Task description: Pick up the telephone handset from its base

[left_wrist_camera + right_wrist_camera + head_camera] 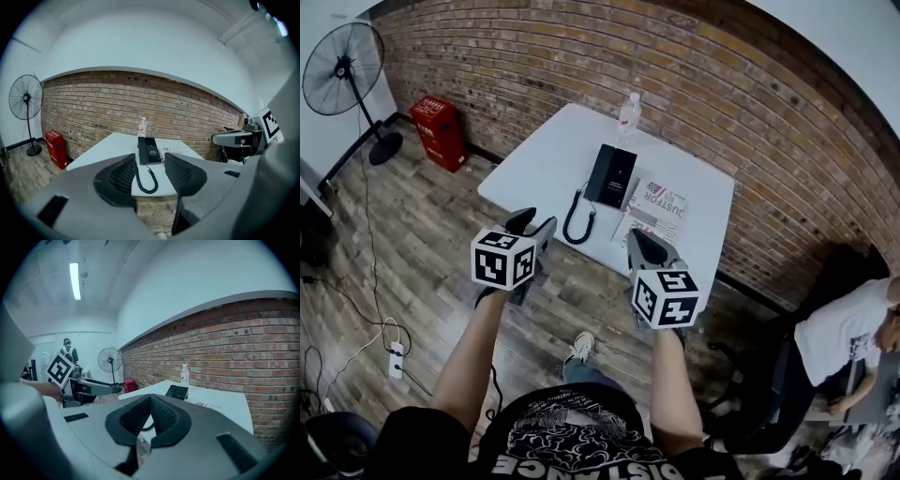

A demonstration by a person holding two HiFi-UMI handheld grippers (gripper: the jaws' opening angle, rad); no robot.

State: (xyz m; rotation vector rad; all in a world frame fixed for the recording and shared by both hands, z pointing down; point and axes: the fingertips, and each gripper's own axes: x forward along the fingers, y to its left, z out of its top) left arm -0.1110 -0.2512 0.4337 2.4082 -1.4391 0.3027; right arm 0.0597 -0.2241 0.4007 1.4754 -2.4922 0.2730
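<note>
A black telephone (612, 175) lies on the white table (544, 169), its handset (602, 174) resting along the left side of the base. Its coiled cord (577, 221) loops toward the table's near edge. Both grippers hang in the air short of that edge, touching nothing. My left gripper (536, 223) is open and empty; in the left gripper view the telephone (149, 151) and cord (146, 180) show through the gap of the left gripper (149, 174). My right gripper (639, 242) is shut with its tips meeting, as the right gripper view shows of the right gripper (149, 398).
A water bottle (628, 112) stands at the table's far edge and a printed sheet (661, 200) lies right of the phone. A brick wall runs behind. A fan (342, 70) and red box (439, 131) stand left; a person (848, 337) sits at right.
</note>
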